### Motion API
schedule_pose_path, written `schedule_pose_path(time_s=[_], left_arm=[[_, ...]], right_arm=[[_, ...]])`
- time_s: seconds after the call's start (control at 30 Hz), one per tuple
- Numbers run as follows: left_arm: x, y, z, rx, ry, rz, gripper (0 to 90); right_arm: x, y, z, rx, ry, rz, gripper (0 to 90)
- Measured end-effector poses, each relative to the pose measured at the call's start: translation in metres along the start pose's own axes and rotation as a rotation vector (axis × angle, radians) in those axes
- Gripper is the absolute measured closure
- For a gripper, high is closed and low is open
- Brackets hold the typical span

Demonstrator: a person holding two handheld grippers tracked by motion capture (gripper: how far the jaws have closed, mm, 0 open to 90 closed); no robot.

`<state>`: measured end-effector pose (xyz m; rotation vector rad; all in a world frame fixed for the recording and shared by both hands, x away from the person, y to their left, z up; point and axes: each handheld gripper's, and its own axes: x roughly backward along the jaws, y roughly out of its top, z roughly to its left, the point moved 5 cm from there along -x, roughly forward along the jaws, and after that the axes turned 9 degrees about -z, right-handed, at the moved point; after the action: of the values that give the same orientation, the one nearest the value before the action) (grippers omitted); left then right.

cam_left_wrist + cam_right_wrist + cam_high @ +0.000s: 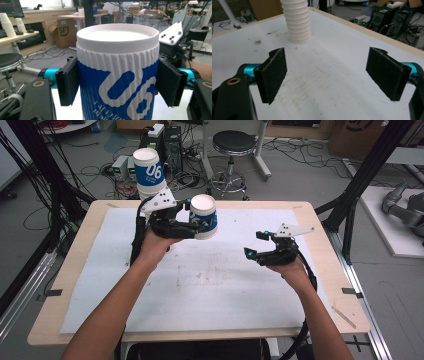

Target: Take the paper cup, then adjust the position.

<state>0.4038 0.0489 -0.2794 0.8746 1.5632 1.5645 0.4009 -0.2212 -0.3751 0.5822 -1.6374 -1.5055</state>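
Left claw (199,222) clamped on a blue-and-white cup (204,216), held above the desk (320,245). Right claw (260,245) spread apart, nothing between, near a cup stack (297,21).

A white sheet (210,290), marked with faint smudges near its middle, is spread over a wooden table (65,285). Beyond the far edge, a black stool (233,142) and what appear to be computer cases (387,15) are seen among cables.
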Motion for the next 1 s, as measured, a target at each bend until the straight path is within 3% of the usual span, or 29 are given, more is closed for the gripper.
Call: schedule_pose_path(time_s=[0.27, 0.47, 0.63, 1.0], left_arm=[[-0.001, -0.013, -0.006, 0.008, -0.002, 0.005, 28.0], [-0.005, -0.025, -0.014, 0.000, -0.020, 0.032, 28.0], [-0.007, -0.037, -0.019, 0.012, -0.040, 0.048, 28.0], [-0.013, -0.052, -0.034, 0.025, -0.077, 0.046, 28.0]], right_arm=[[0.003, -0.009, 0.014, -0.006, 0.042, -0.027, 17.4], [0.001, -0.014, 0.028, 0.011, 0.076, -0.049, 17.5], [-0.003, -0.017, 0.032, -0.005, 0.088, -0.070, 17.5], [-0.015, -0.008, 0.054, 0.021, 0.163, -0.109, 17.4]])
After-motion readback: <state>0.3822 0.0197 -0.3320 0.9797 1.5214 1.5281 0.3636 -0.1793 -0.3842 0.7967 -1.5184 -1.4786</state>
